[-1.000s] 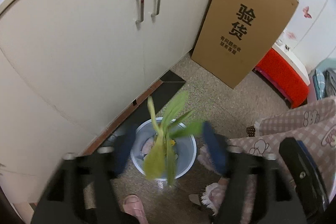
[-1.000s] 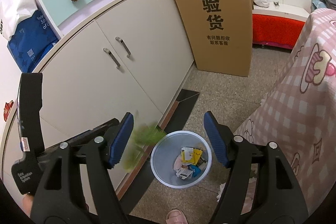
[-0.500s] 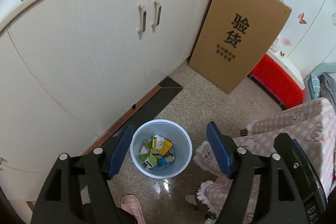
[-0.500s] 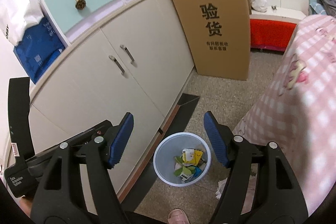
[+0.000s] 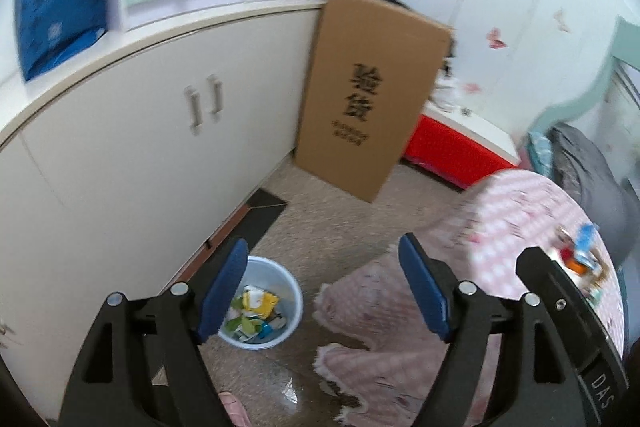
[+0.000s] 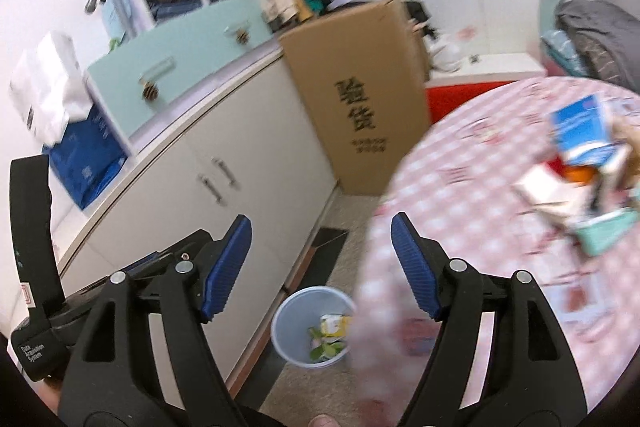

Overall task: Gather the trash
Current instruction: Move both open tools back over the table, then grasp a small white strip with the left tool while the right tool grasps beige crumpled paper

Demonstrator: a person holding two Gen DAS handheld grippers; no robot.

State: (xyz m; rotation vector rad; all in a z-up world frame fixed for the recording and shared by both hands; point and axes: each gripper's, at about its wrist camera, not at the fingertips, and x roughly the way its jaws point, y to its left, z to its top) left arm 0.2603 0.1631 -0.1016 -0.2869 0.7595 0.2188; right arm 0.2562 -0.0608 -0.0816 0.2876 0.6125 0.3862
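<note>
Both our left gripper (image 5: 322, 291) and right gripper (image 6: 320, 267) have jaws wide apart, empty. Trash bin (image 6: 313, 331) sits below; remaining trash (image 6: 582, 139) lies at two o'clock on the counter (image 6: 460, 187). Next, we reach there.

A pale blue round waste bin (image 5: 262, 301) stands upright on the speckled floor, near the white cabinet base, and is partly filled with yellow, green and white wrappers (image 5: 254, 313). Further trash (image 6: 584, 163), including a blue-and-white carton, is seen lying in a blurred pile on the pink checked cloth at far right.
</note>
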